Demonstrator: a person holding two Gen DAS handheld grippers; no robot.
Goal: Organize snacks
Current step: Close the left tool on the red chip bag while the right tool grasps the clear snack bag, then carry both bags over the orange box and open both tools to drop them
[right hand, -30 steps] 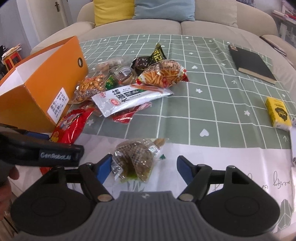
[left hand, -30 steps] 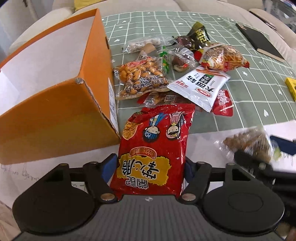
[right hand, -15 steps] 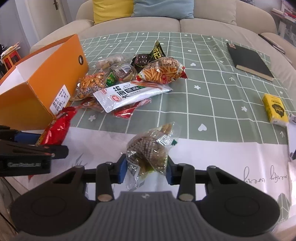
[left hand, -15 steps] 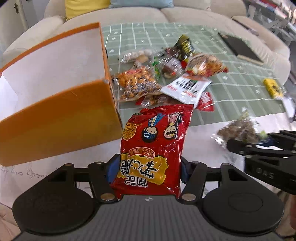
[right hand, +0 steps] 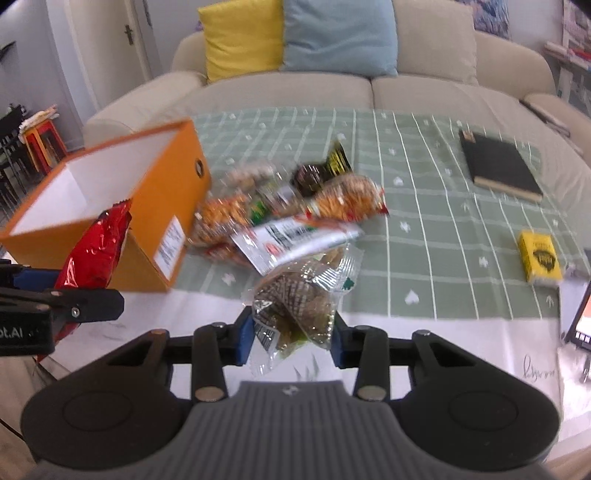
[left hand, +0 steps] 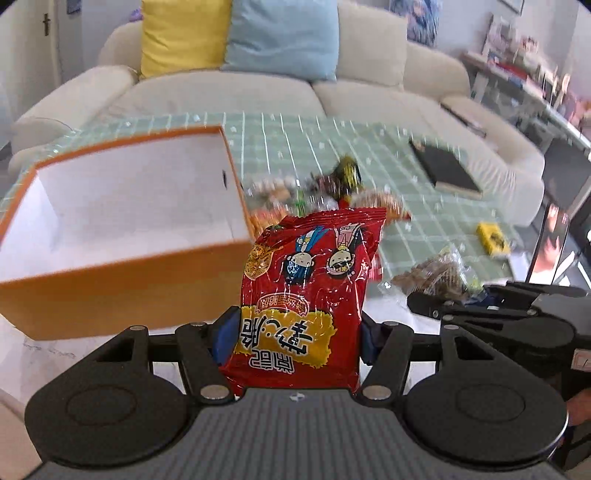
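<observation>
My left gripper point(left hand: 297, 341) is shut on a red snack bag point(left hand: 306, 291) with cartoon faces and holds it in the air, just right of the open orange box point(left hand: 122, 280). The box's white inside shows nothing in it. My right gripper point(right hand: 293, 338) is shut on a clear bag of brown snacks point(right hand: 299, 299), lifted above the table's front edge. In the right wrist view the red bag point(right hand: 96, 251) hangs in front of the orange box point(right hand: 155, 206). A pile of other snack packets point(right hand: 291, 210) lies on the green checked cloth beside the box.
A black notebook point(right hand: 498, 166) lies at the far right of the green cloth point(right hand: 424, 221), with a yellow packet point(right hand: 539, 258) nearer. A screen edge point(right hand: 580, 317) shows at the right. A beige sofa with yellow and blue cushions point(right hand: 295, 33) stands behind the table.
Both grippers have risen with their bags. The right gripper closed on the clear bag and lifted it off the table. The red bag now hangs level with the box's rim.
</observation>
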